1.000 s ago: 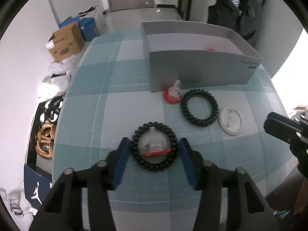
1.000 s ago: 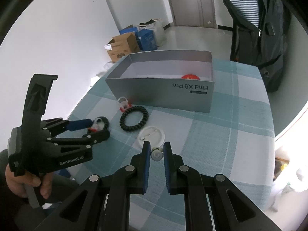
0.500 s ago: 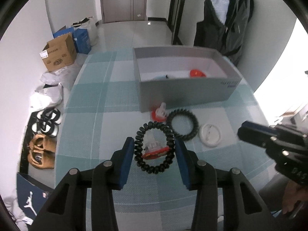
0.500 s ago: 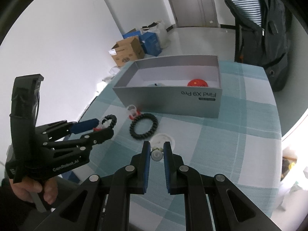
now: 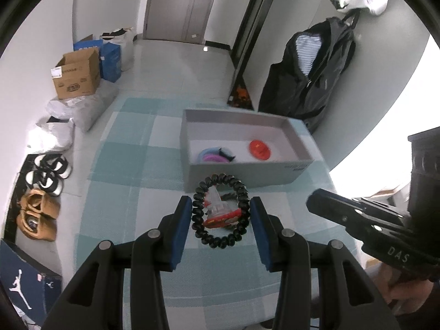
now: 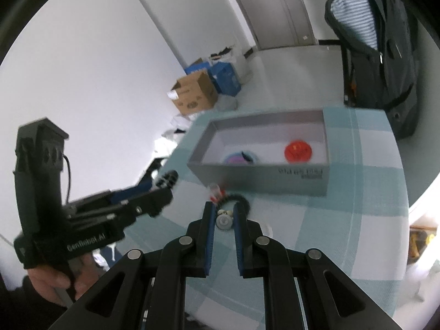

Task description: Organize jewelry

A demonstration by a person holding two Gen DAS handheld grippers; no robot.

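Teal-and-white checked cloth covers the table (image 5: 129, 170), its near edge cut off behind the gripper arms. At twelve o'clock stands an open grey box (image 5: 247, 170) holding a red disc (image 5: 260, 150) and a purple-and-black bundle (image 5: 216, 155), partly hidden by the front wall. The left gripper (image 5: 220, 214), jaws just narrowed, clasps a black coiled bracelet (image 5: 221, 243) ringing a clear-and-red piece too blurred to name. The right gripper (image 6: 223, 221) is clenched on a small white round item (image 6: 223, 222); another black coil (image 6: 242, 200) peeks out at one o'clock beyond its fingers.
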